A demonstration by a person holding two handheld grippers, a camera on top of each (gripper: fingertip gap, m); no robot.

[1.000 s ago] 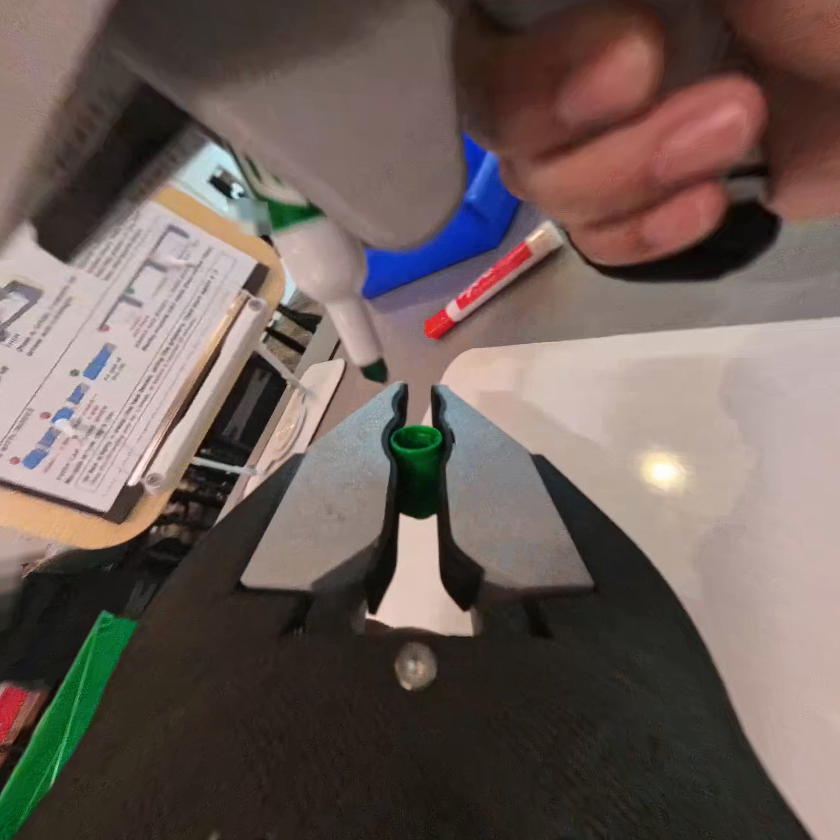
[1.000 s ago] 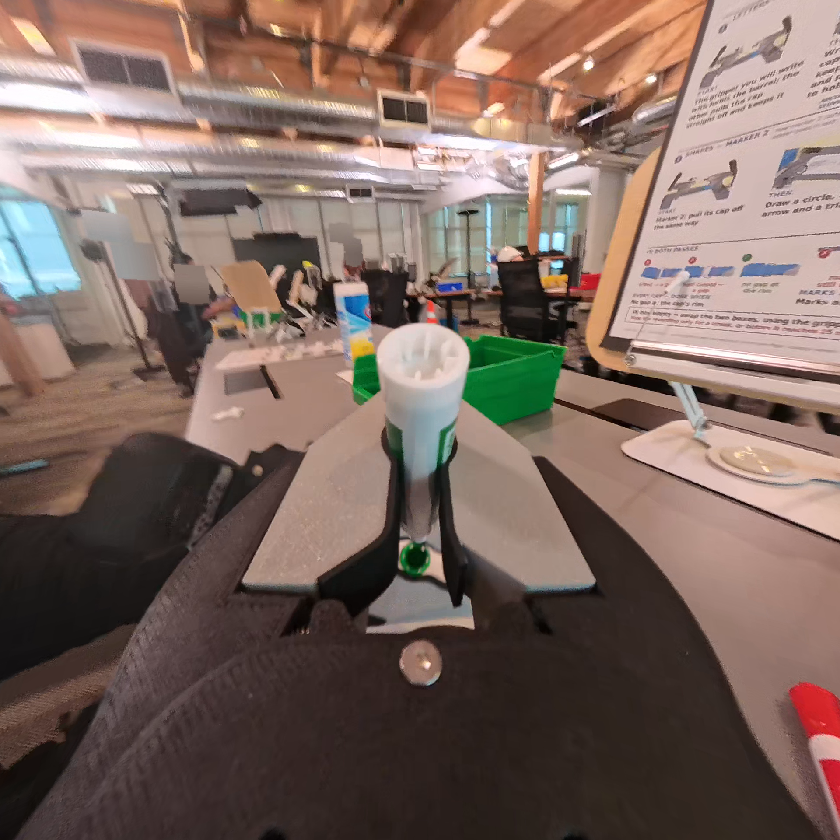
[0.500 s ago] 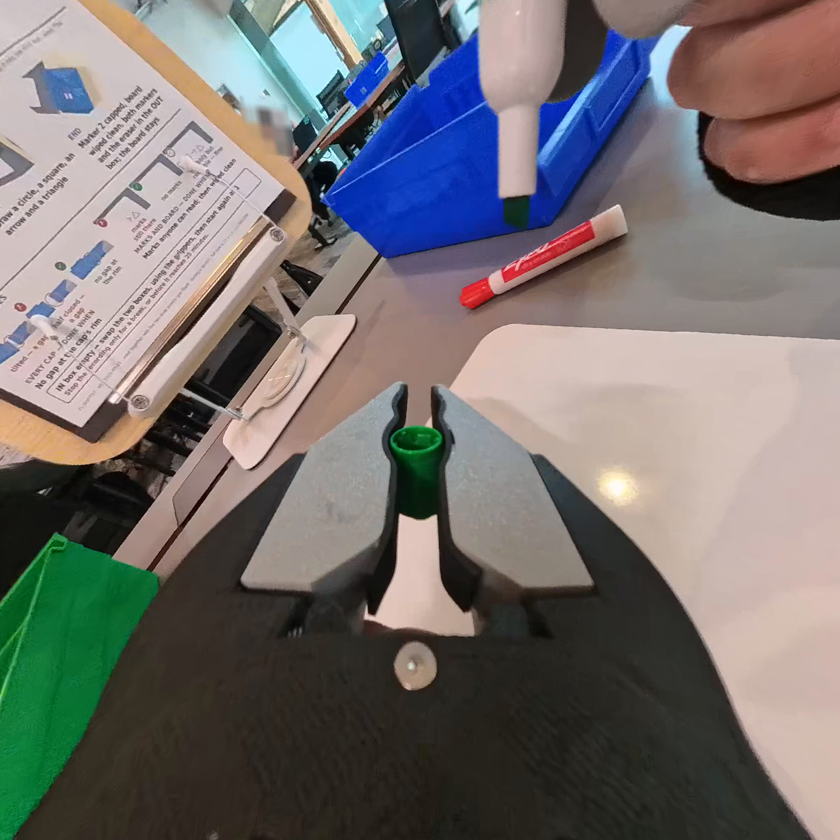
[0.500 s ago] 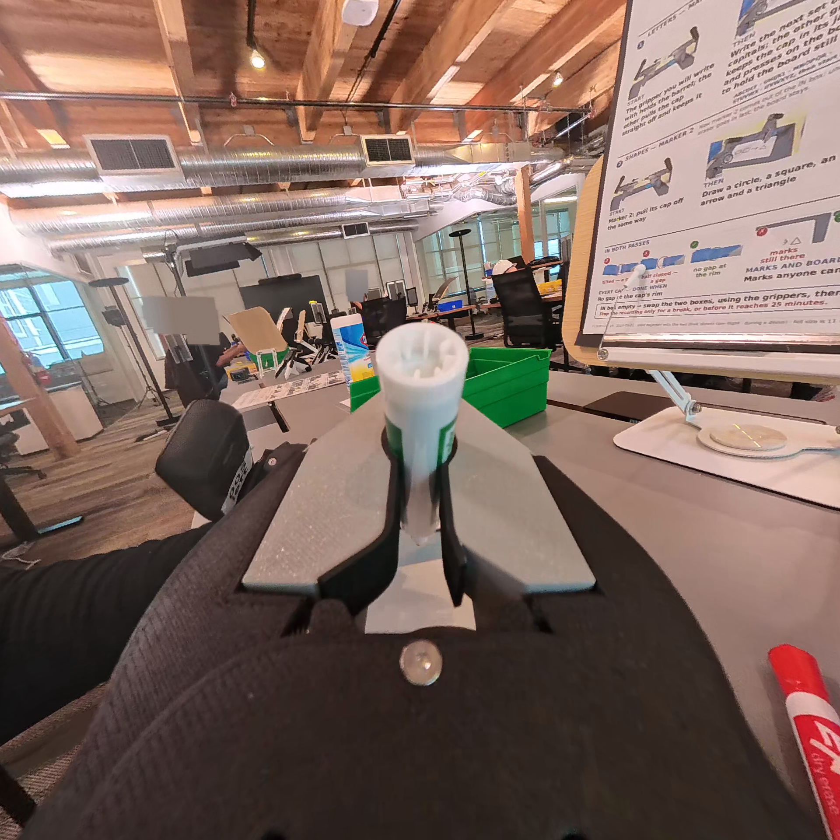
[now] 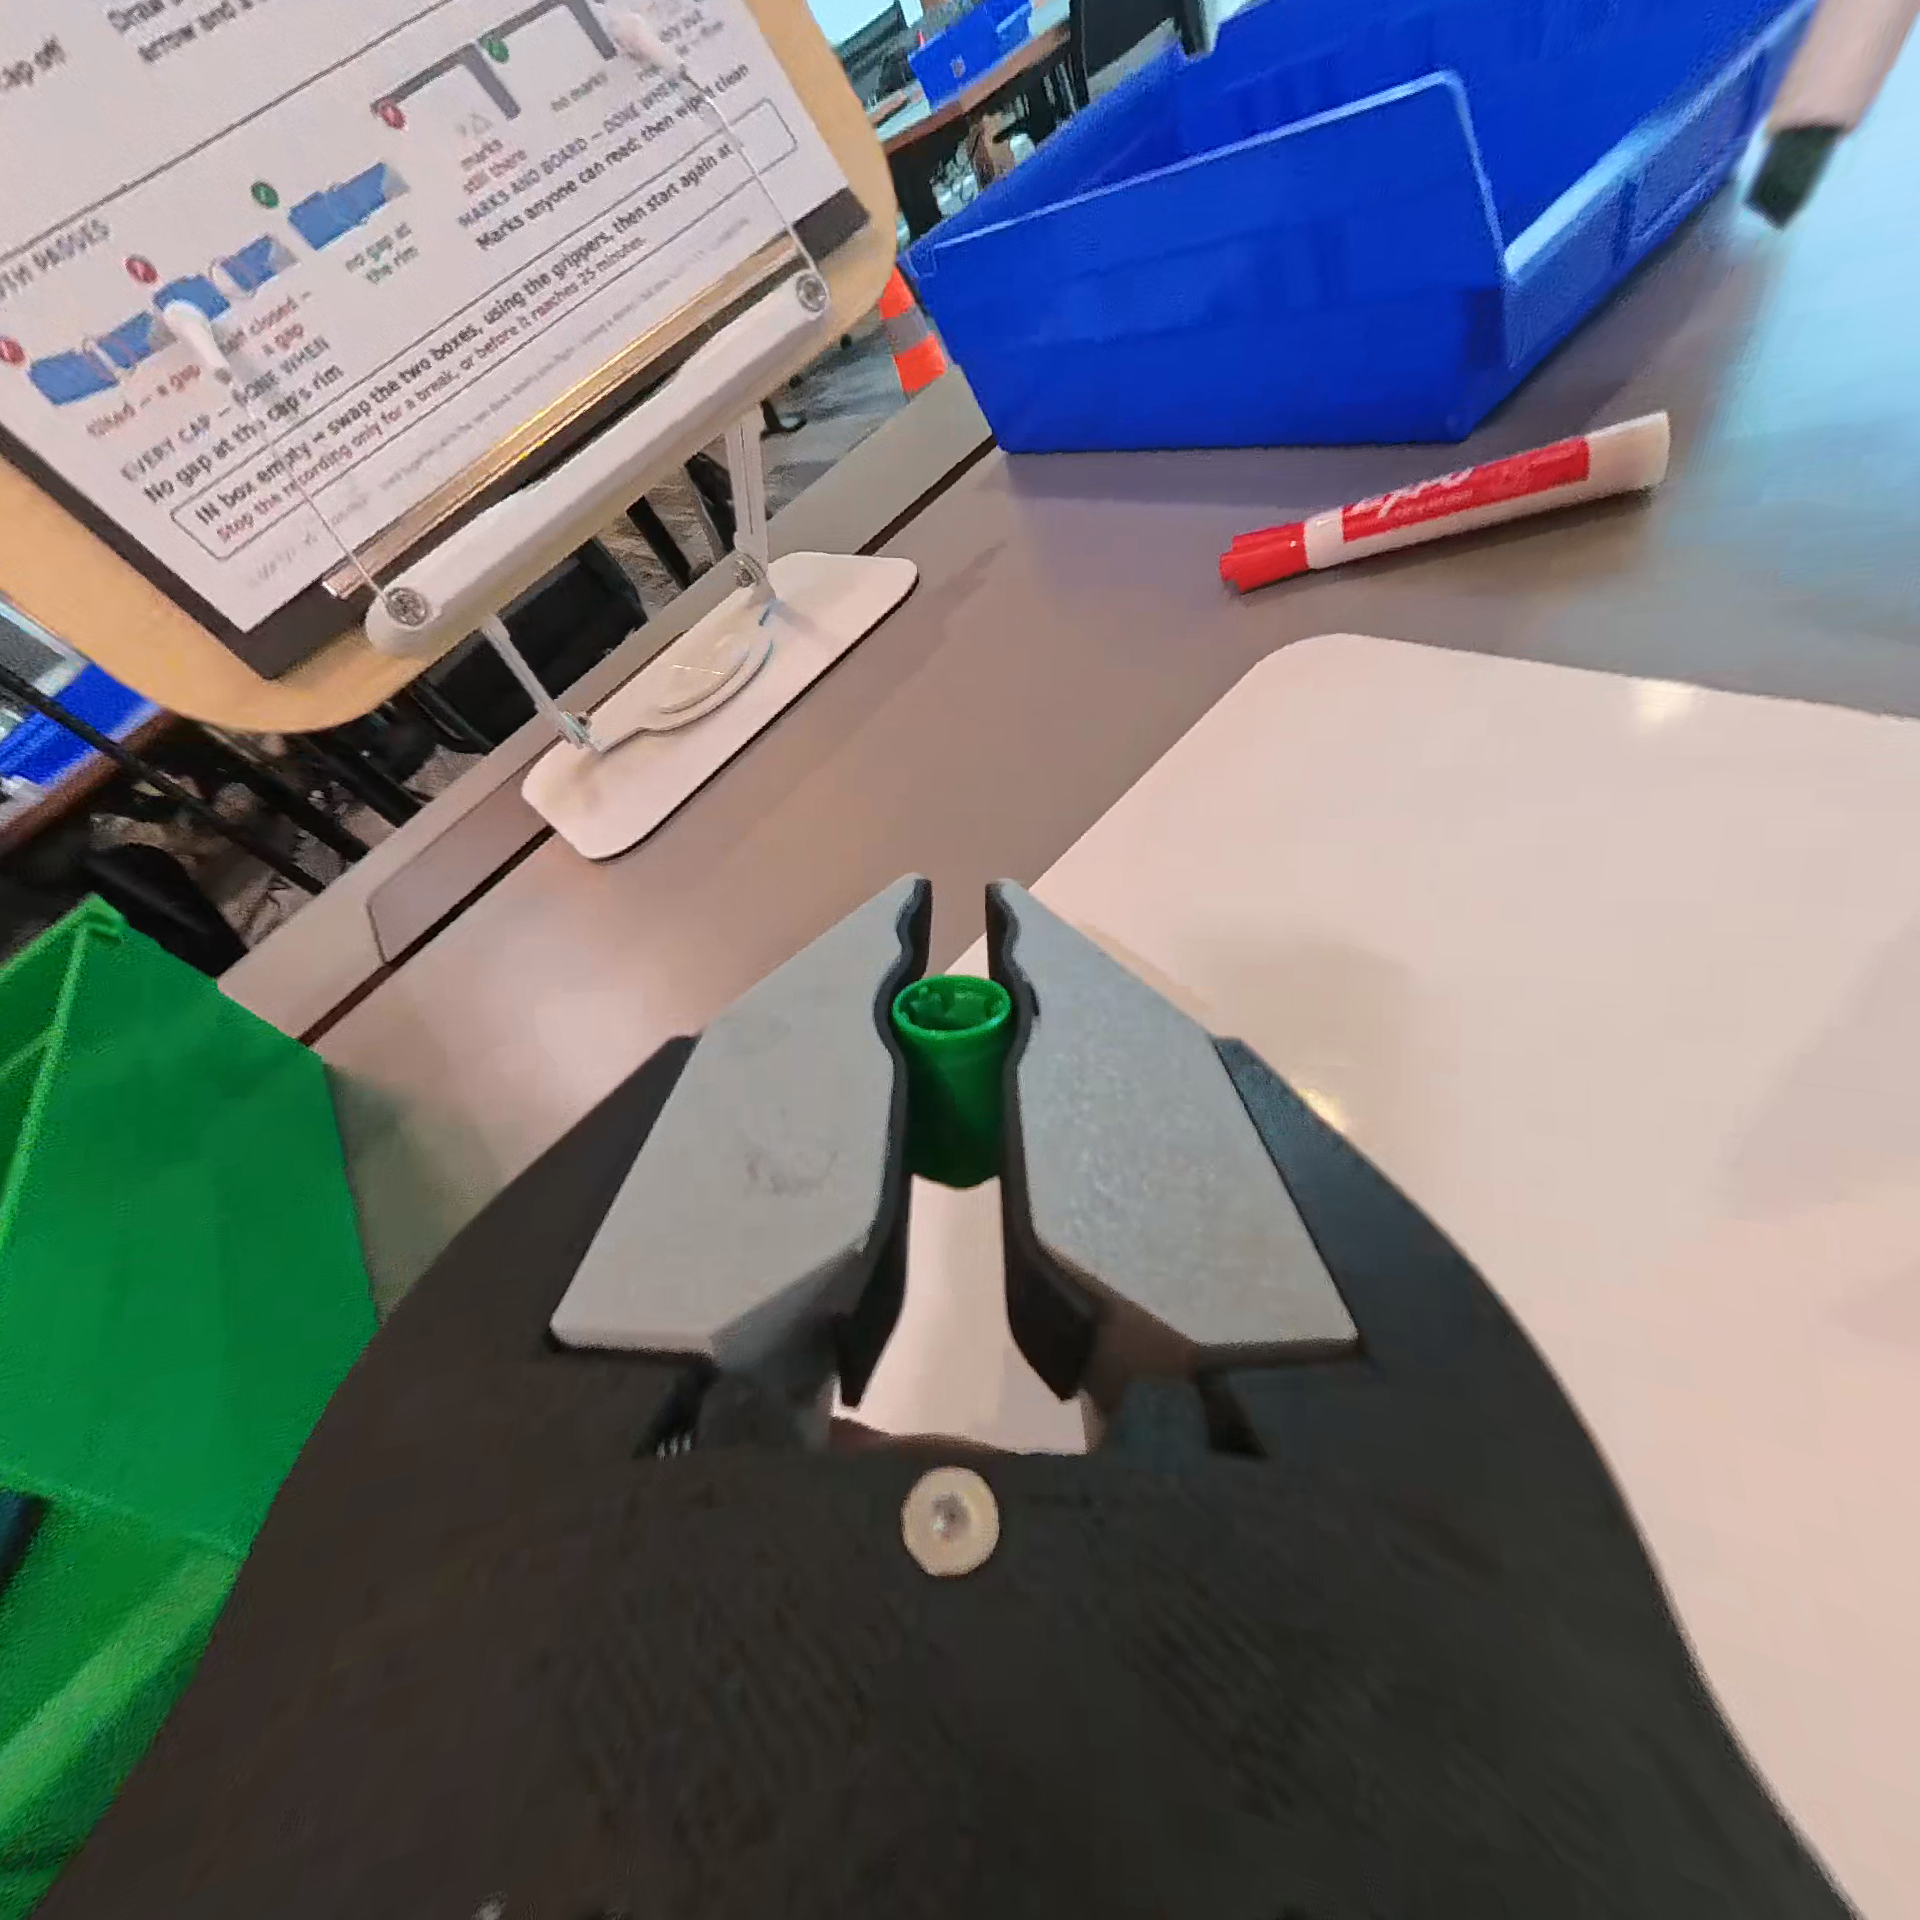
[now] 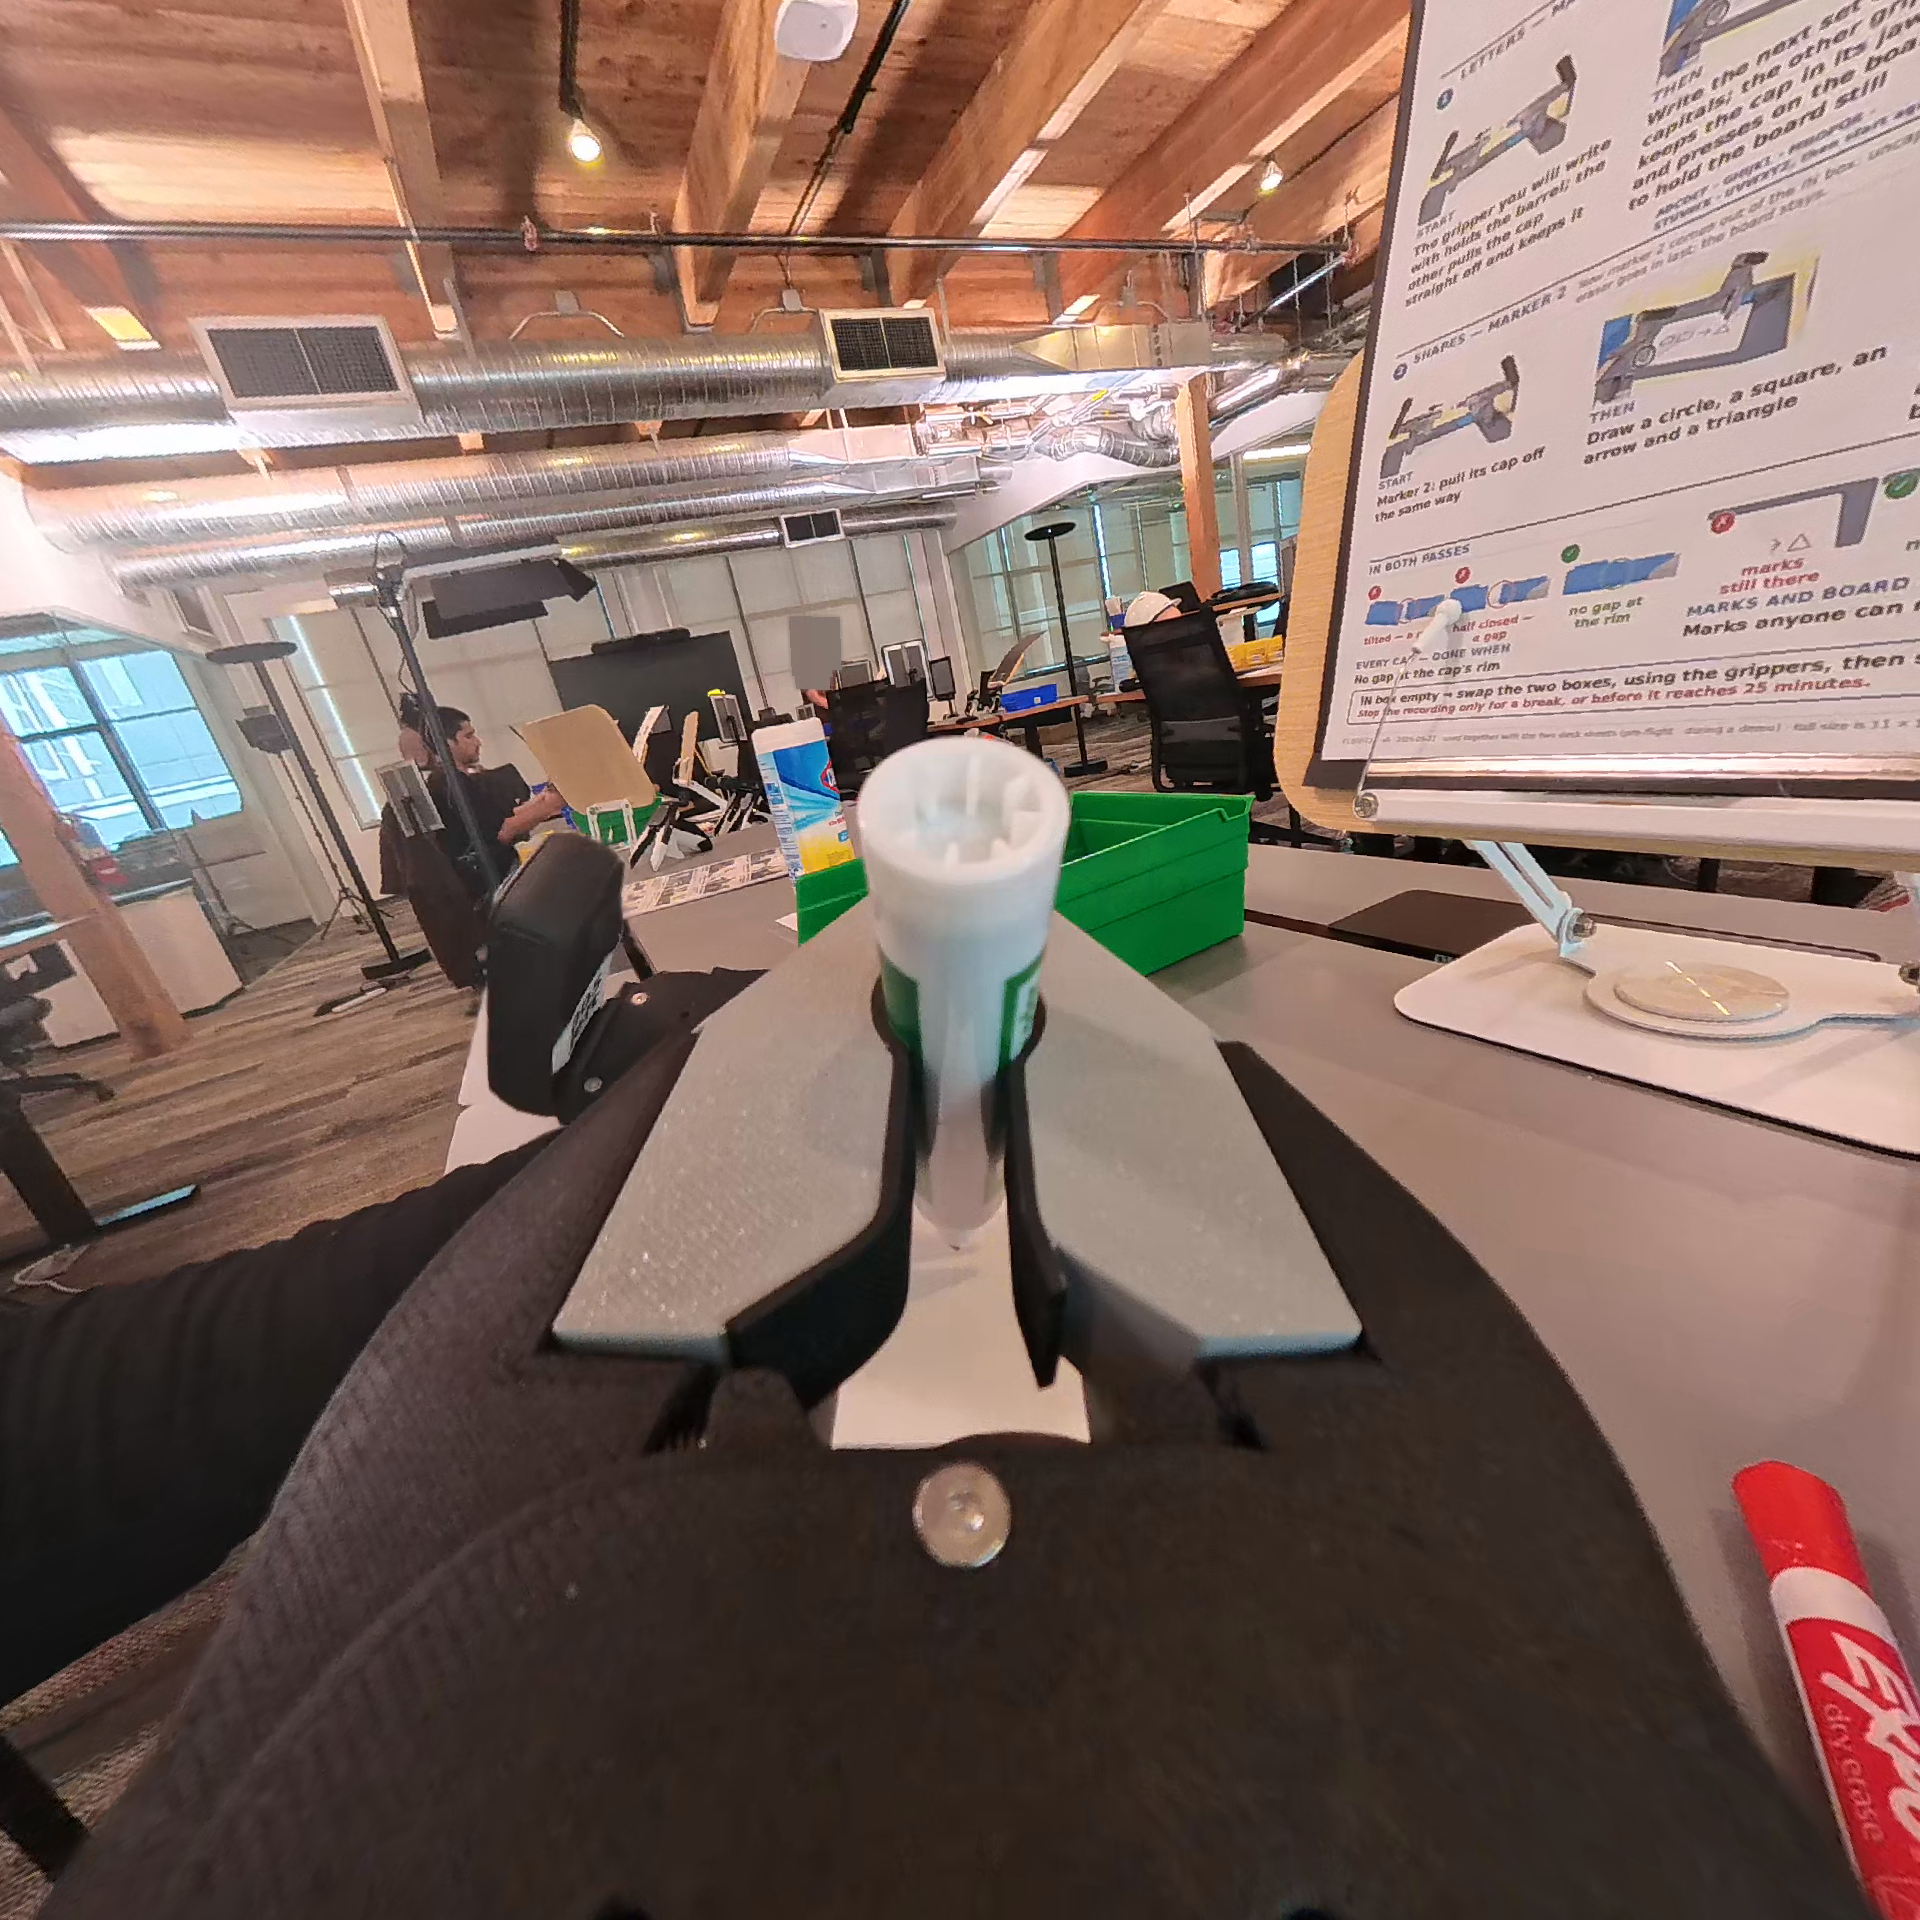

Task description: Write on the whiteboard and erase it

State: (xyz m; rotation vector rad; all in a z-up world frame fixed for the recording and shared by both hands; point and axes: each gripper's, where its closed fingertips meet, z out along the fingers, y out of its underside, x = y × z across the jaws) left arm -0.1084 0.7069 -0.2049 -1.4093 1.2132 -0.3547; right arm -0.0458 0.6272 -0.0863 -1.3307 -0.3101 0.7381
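Note:
My left gripper (image 5: pixel 956 940) is shut on a green marker cap (image 5: pixel 950 1081), open end up, above the near left corner of the white whiteboard (image 5: pixel 1507 935). My right gripper (image 6: pixel 961 1023) is shut on the uncapped green marker (image 6: pixel 964 935), a white barrel with a green band, held upright with its tip pointing down over the whiteboard (image 6: pixel 956 1371). The marker's dark tip (image 5: pixel 1789 171) shows blurred at the top right of the left wrist view. A capped red marker (image 5: pixel 1444 499) lies on the grey table beyond the board; it also shows in the right wrist view (image 6: pixel 1839 1683).
A blue bin (image 5: pixel 1299 260) stands at the back of the table. A green bin (image 5: pixel 156 1195) is at the left, also in the right wrist view (image 6: pixel 1153 883). An instruction sheet on a white stand (image 5: pixel 665 686) rises at the back left. A wipes canister (image 6: pixel 800 800) stands behind. The grippers' ends are close to 15 cm from one another.
The two grippers have drawn apart: the marker tip and the hand moved up and right out of the left wrist view. The left gripper with the cap tilted up.

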